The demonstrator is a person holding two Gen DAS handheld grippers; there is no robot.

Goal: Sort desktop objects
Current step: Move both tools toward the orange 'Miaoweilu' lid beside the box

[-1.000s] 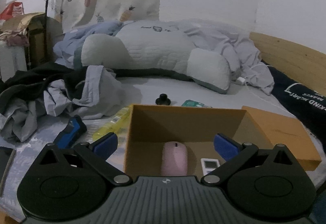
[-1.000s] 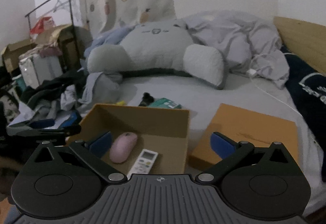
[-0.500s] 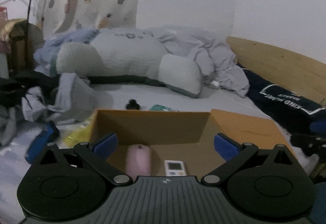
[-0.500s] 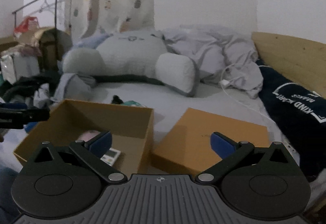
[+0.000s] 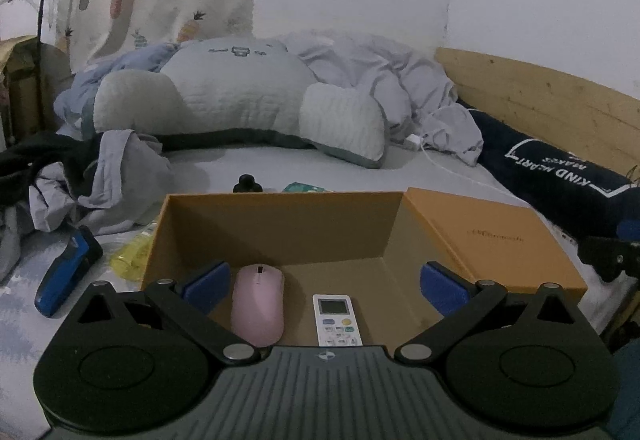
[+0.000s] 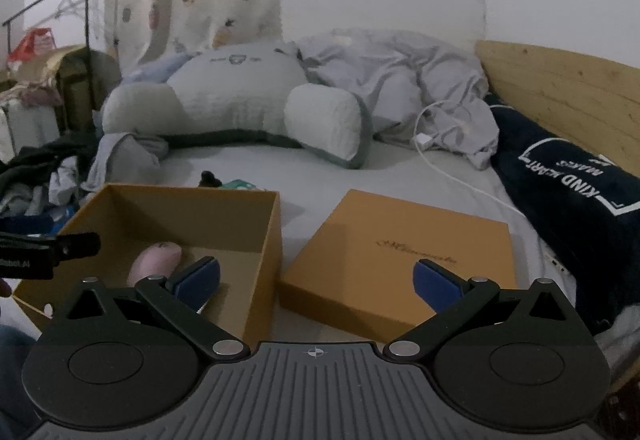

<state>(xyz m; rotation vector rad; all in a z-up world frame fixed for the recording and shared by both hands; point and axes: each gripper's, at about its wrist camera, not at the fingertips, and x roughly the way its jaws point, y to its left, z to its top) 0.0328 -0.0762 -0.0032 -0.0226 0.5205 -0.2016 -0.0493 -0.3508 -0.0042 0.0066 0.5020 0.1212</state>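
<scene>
Sorting looks partly done: a pink mouse (image 5: 258,304) and a white remote (image 5: 336,318) lie side by side on the floor of the open cardboard box (image 5: 280,216), while a blue stapler-like tool (image 5: 66,270), a yellow packet (image 5: 132,260), a small black knob (image 5: 247,184) and a green packet (image 5: 306,187) are out on the bed (image 5: 260,168), left of and beyond the box. The likely next pick is one of these, and it should go well if the gripper comes down over the item squarely and closes on its narrow sides. The left gripper (image 5: 325,282) hovers low over the box's near edge, jaws spread wide and holding nothing. The right gripper (image 6: 316,280) is level, also spread and empty, straddling the box's right wall and the lid (image 6: 396,256) lying flat to the right. The yellow packet is half hidden, so its shape is uncertain.
</scene>
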